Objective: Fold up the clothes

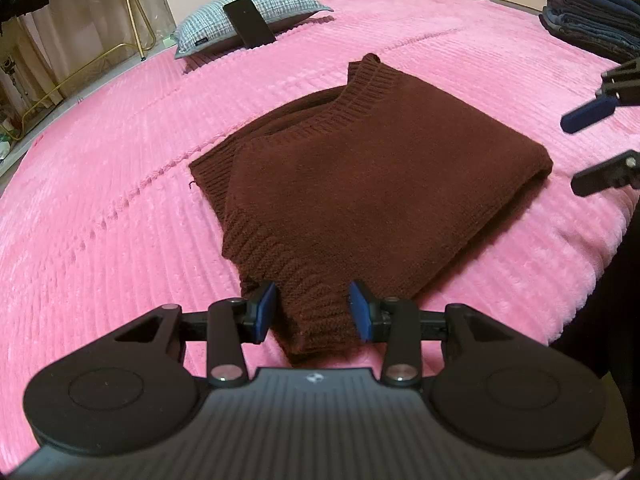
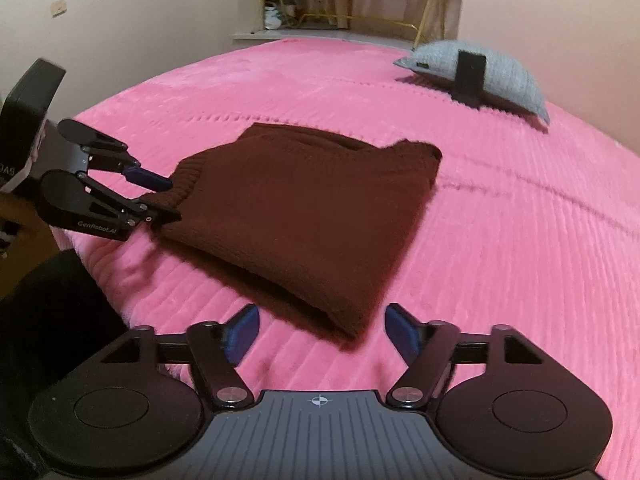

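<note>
A dark maroon knit sweater (image 1: 372, 172) lies folded on the pink bedspread (image 1: 100, 200), collar toward the far side. My left gripper (image 1: 313, 312) is open, its blue pads on either side of the ribbed hem at the sweater's near corner. In the right wrist view the left gripper (image 2: 154, 198) straddles that same corner of the sweater (image 2: 304, 208). My right gripper (image 2: 322, 336) is open and low over the bedspread (image 2: 500, 280), with the folded edge's corner just reaching between its fingers. In the left wrist view the right gripper (image 1: 588, 152) stands open beside the sweater's right edge.
A grey checked pillow (image 1: 248, 20) with a black flat device (image 1: 249, 22) leaning on it sits at the far end of the bed. A stack of folded dark clothes (image 1: 592, 12) is at the far right. A gold clothes rack (image 1: 132, 24) stands beyond the bed.
</note>
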Motion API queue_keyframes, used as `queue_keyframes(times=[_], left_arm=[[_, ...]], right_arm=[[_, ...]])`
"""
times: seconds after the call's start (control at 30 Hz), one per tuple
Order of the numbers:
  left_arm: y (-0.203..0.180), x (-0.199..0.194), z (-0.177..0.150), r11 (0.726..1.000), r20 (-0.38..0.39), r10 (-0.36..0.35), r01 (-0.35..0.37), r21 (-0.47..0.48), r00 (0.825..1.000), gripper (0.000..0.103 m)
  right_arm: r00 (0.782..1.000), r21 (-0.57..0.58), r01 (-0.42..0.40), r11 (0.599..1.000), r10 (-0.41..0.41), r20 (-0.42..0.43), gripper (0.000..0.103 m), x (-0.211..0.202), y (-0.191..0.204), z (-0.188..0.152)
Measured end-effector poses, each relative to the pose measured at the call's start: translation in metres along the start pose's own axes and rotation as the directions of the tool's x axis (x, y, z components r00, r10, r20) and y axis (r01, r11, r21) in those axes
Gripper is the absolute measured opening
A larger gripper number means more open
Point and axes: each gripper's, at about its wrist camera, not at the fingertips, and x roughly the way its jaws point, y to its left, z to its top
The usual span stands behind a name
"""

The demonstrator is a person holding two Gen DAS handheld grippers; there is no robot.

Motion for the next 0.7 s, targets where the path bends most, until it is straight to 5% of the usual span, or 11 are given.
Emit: queue_keyframes(times=[0.17, 0.4, 0.53, 0.7], left_arm=[[0.007, -0.018, 0.0, 1.0, 0.05, 0.011, -0.011, -0.015, 0.999, 0.036], [0.013, -0.051, -0.004, 0.999, 0.124, 0.032, -0.028, -0.031, 0.992, 0.036], [0.027, -0.052, -0.006, 0.988, 0.153, -0.026, 0.049, -0.146, 0.988, 0.038], [0.049, -0.041, -0.021, 0.932, 0.157, -0.097, 0.145, -0.331, 0.983, 0.039]], right_arm=[[1.0, -0.095, 0.018, 0.995, -0.017, 0.012, 0.073, 0.002, 0.009, 0.006], [0.998, -0.069, -0.045, 0.997, 0.048, 0.041, 0.073, 0.017, -0.007, 0.039], [0.995, -0.141, -0.092, 0.986, 0.098, 0.034, 0.073, 0.044, -0.007, 0.076], [0.988, -0.274, -0.145, 0.951, 0.152, 0.005, 0.073, 0.086, 0.008, 0.116]])
